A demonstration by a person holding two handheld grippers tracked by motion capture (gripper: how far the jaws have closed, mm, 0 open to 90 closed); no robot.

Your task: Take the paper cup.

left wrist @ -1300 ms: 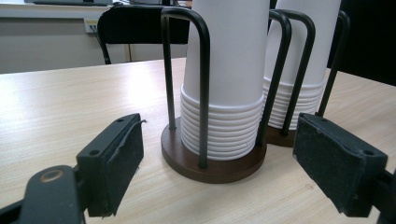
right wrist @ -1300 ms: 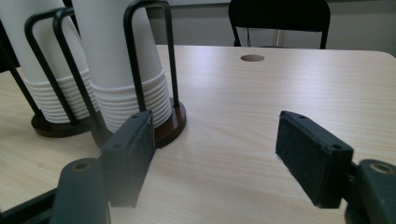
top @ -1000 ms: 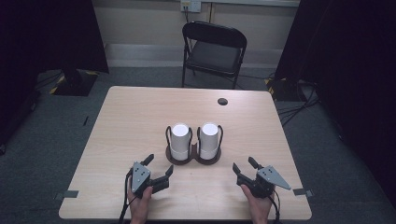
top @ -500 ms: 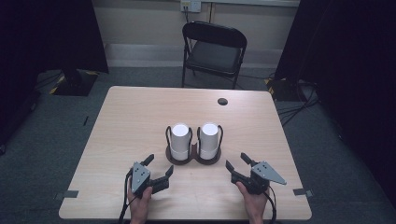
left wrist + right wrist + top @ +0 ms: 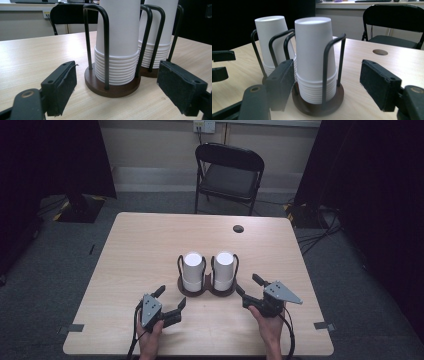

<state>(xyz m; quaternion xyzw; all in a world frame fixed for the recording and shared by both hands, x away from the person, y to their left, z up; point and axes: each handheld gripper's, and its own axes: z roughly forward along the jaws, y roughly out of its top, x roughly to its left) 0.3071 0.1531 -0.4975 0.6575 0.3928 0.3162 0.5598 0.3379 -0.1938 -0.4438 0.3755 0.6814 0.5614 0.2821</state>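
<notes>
At the near table edge the left gripper (image 5: 170, 306) rests, jaws spread and empty; the right gripper (image 5: 251, 291) hangs just beside the right cup stack (image 5: 224, 270), nearer than the left is to its own stack (image 5: 193, 271); both stacks stand upright in a wire holder (image 5: 207, 289) mid-table, straight ahead of the fingers; since the earlier frame the right gripper has lifted toward the holder, jaws just opening, nothing between them.

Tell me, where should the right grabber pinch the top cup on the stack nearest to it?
Probably high on the top cup's bare white side, above the black wire loops, coming in level from the near edge of the table. Lower down, the loops and the ribbed rims of the nested cups get in the way. The right gripper is open and apart from the stack.
</notes>
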